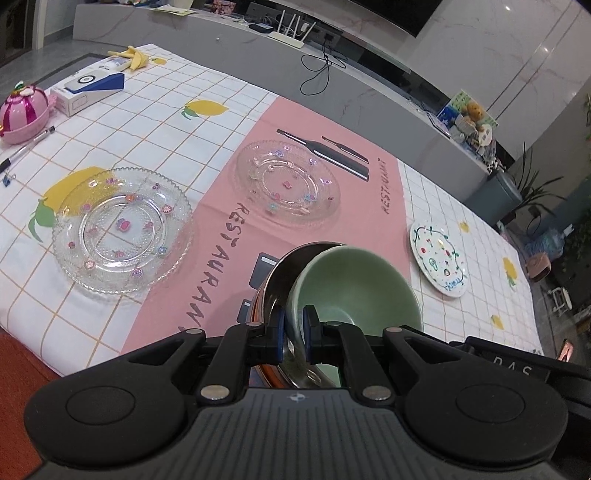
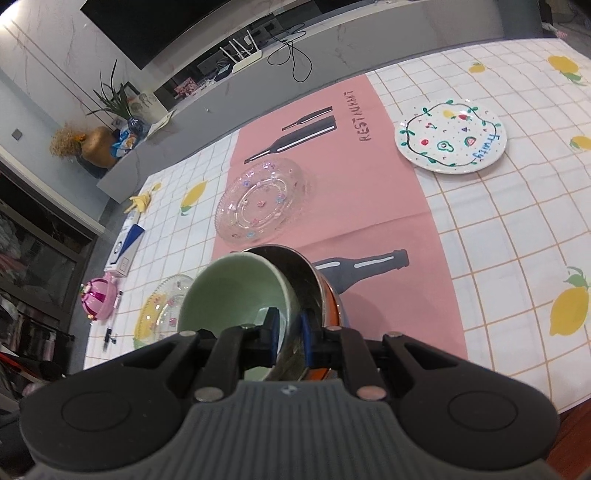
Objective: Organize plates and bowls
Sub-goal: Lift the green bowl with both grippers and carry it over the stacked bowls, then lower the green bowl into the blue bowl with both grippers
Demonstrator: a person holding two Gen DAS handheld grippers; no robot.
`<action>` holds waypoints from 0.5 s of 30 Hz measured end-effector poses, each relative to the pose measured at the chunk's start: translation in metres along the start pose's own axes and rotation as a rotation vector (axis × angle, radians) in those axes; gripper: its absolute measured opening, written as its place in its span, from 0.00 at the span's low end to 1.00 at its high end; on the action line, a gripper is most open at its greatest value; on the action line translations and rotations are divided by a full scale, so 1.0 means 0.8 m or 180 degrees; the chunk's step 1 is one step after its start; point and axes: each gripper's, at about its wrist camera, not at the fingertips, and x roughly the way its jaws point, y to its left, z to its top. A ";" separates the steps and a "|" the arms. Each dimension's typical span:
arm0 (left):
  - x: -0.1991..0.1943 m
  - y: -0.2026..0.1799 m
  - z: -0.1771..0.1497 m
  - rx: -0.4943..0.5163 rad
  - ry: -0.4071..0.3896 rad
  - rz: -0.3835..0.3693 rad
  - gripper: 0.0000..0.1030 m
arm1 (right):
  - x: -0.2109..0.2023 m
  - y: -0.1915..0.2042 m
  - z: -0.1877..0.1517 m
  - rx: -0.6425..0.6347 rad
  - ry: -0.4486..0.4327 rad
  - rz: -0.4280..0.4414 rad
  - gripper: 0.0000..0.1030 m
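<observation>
A green bowl [image 1: 354, 284] sits tilted inside a steel bowl with an orange outside [image 1: 275, 291] on the pink mat. My left gripper [image 1: 294, 326] is shut on the green bowl's near rim. My right gripper [image 2: 289, 326] is shut on the green bowl's rim [image 2: 236, 291], next to the steel bowl's wall [image 2: 310, 284]. Two clear glass plates with small flowers lie on the table: one on the left [image 1: 122, 229] [image 2: 162, 314], one on the pink mat [image 1: 288, 182] [image 2: 262, 199]. A white painted plate [image 1: 437, 254] [image 2: 450, 136] lies to the right.
A pink lidded pot [image 1: 24, 112], a pen [image 1: 26, 146], a white and blue box [image 1: 88, 88] and a banana peel [image 1: 133, 57] lie at the table's far left. A grey ledge with a router [image 1: 291, 33] and cables runs behind the table.
</observation>
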 end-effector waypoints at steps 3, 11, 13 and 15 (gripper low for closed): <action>0.003 -0.004 0.001 0.0080 0.0041 0.0042 0.11 | 0.001 0.004 -0.001 -0.0081 -0.0020 -0.0065 0.11; 0.006 -0.010 0.007 0.0182 0.0076 0.0121 0.12 | 0.013 0.010 0.000 -0.0175 0.0031 -0.0154 0.12; 0.006 -0.011 0.006 0.0215 0.0085 0.0126 0.12 | 0.013 0.011 0.000 -0.0203 0.0027 -0.0164 0.13; 0.007 -0.013 0.007 0.0251 0.0100 0.0123 0.14 | 0.013 0.013 0.000 -0.0212 0.0022 -0.0168 0.15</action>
